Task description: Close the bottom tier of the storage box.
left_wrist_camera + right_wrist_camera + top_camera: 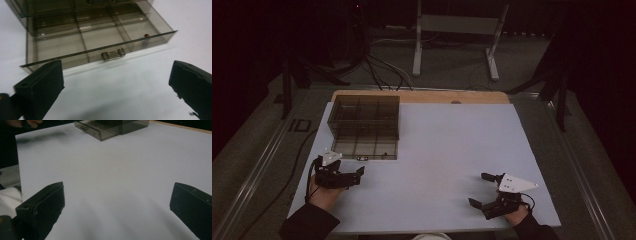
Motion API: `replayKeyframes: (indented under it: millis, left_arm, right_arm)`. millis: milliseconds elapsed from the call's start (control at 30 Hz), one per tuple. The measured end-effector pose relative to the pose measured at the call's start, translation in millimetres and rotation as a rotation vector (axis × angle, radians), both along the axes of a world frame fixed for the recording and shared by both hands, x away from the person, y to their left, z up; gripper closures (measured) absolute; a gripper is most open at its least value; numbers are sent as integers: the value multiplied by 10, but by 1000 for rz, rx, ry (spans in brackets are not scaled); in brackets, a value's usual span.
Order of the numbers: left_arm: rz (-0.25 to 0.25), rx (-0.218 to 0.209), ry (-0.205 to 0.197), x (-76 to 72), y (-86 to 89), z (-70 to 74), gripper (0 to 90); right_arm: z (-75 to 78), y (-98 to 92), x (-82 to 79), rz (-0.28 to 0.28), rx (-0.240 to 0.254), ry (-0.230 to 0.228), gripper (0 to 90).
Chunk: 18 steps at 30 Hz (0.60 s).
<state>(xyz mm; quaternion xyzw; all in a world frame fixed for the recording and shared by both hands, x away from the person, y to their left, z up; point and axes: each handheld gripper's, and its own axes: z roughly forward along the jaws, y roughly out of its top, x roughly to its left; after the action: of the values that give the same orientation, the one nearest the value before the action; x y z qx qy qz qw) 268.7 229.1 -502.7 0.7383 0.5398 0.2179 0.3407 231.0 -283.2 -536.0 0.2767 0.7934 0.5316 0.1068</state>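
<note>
From the high view, the smoky drawer box (pixel 366 120) sits at the table's (pixel 447 150) far left, its lowest drawer (pixel 365 146) pulled out. The left gripper (pixel 346 176) rests just before it with jaws spread; the right gripper (pixel 480 190) lies well apart at the near right, also spread wide.

In the left gripper view the drawer (pixel 100 42) lies close ahead, its metal handle (pixel 113 54) between the parted jaws; a small red thing (pixel 147 35), perhaps a bead, sits in one compartment.

In the right gripper view the jaws gape over bare table (pixel 120 175), box (pixel 110 127) far off.

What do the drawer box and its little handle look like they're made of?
The drawer box looks like smoke-tinted clear plastic: its dividers show through the glossy walls. The handle looks like polished metal, silvery with bright glints, though it might be plated plastic.
</note>
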Motion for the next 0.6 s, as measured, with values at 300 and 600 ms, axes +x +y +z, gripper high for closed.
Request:
replayKeyframes:
  millis: [300,600]
  left_arm:
    - [8,43,4,2,-45,-99,180]
    - [-39,39,16,17,-75,-165,341]
  right_arm:
    - [0,1,0,5,-1,1,0]
    - [-2,8,0,3,-4,1,0]
